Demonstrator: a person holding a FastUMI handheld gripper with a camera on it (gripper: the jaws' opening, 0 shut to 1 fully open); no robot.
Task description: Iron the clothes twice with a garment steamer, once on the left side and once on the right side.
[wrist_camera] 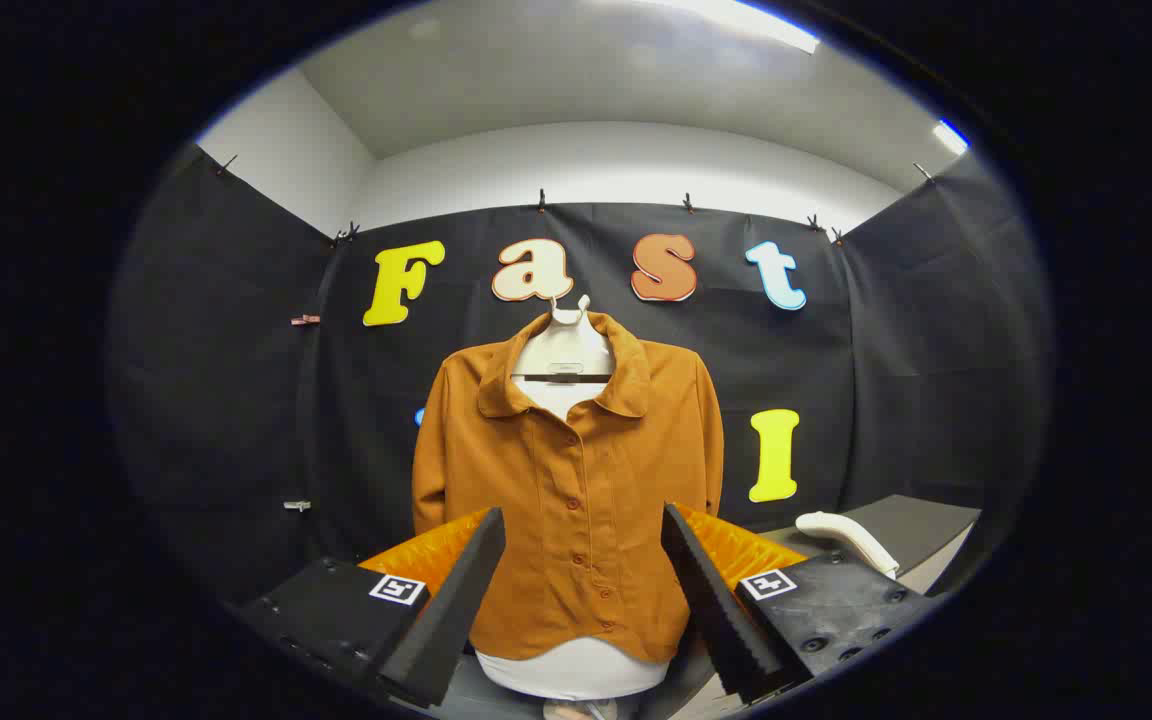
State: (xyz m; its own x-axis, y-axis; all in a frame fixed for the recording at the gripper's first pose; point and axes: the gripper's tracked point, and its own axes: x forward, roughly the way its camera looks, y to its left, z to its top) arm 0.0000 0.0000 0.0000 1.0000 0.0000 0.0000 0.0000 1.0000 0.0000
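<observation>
Straight ahead, beyond the fingers: an orange-brown buttoned shirt (576, 480) hangs on a white dress form (564, 352) against the black cloth wall.
Gripper (584, 520): fingers spread wide, holding nothing, framing the shirt's lower half.
Garment steamer (848, 538): white handle lying on a grey table (921, 525), beyond the right finger, apart from it.
Writing: small square black-and-white markers (398, 589) on the gripper body; no brand readable.

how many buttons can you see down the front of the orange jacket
5 round orange buttons, running down the placket of the orange fabric jacket beyond the open tongs, collar to hem. Folds may hide others.
</observation>
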